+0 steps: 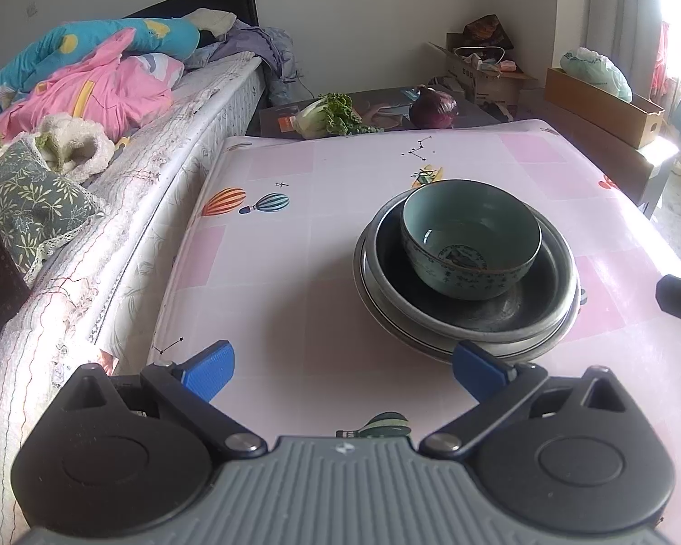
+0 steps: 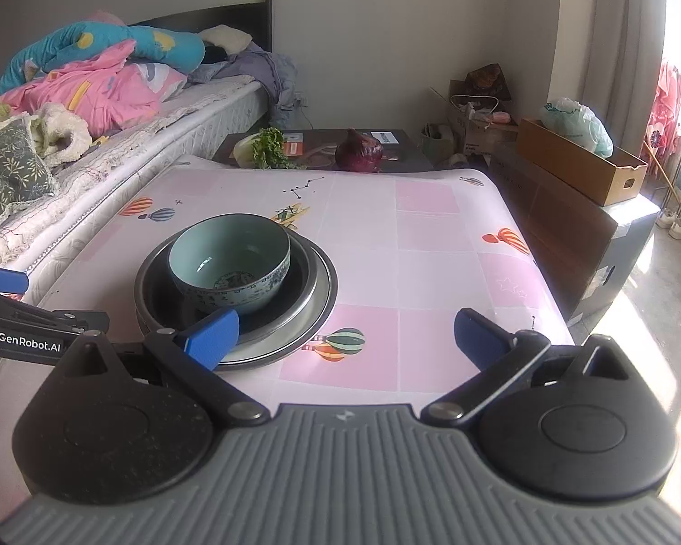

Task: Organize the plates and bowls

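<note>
A teal patterned bowl (image 1: 470,238) (image 2: 230,258) sits inside a dark metal bowl (image 1: 513,313) (image 2: 295,304), which rests on a flat plate (image 1: 386,313) (image 2: 324,313) on the pink tablecloth. My left gripper (image 1: 342,370) is open and empty, just in front of the stack, with its right fingertip close to the plate's near rim. My right gripper (image 2: 345,338) is open and empty, to the right of the stack, with its left fingertip in front of the plate's edge. The left gripper's blue tip also shows at the left edge of the right wrist view (image 2: 0,279).
The table (image 1: 295,309) (image 2: 431,236) has a pink checked cloth with balloon prints. A bed (image 1: 113,181) with heaped bedding runs along its left side. Behind the table lie a leafy cabbage (image 1: 327,113) and a purple cabbage (image 1: 433,106). Cardboard boxes (image 2: 581,159) stand at the right.
</note>
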`<action>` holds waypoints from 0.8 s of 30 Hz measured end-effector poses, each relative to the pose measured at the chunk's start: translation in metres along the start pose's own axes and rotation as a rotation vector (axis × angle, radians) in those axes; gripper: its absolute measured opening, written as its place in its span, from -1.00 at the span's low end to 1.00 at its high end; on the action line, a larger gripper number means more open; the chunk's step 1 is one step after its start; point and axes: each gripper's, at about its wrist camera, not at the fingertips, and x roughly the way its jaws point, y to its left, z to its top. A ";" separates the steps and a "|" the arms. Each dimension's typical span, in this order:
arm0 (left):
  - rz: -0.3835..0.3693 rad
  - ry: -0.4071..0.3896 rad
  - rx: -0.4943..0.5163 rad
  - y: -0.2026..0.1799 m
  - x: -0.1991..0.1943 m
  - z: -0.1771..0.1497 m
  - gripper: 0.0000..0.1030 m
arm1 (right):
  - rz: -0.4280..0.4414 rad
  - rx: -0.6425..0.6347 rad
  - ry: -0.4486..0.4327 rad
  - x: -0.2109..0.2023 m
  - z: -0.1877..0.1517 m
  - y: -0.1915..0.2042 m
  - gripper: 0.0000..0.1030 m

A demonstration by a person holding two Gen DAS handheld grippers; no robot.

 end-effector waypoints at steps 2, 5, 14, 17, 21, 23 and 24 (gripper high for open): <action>-0.006 -0.001 -0.014 0.003 0.000 -0.001 0.99 | 0.015 0.014 0.012 0.003 -0.001 0.001 0.97; -0.037 0.017 -0.035 0.010 -0.001 -0.002 0.99 | 0.042 0.019 0.063 0.009 -0.002 0.007 0.97; -0.029 0.047 -0.038 0.018 -0.004 -0.004 0.99 | 0.088 0.054 0.141 0.020 -0.003 0.018 0.97; -0.042 0.051 -0.051 0.022 -0.007 -0.004 0.99 | 0.028 0.036 0.150 0.025 -0.004 0.019 0.97; -0.032 0.051 -0.059 0.026 -0.011 -0.002 0.99 | -0.095 -0.016 0.139 0.029 -0.008 0.019 0.97; -0.024 0.047 -0.055 0.027 -0.011 -0.002 0.99 | -0.084 -0.013 0.138 0.029 -0.009 0.016 0.97; -0.016 0.044 -0.050 0.028 -0.011 -0.001 0.99 | -0.078 -0.009 0.137 0.028 -0.010 0.015 0.97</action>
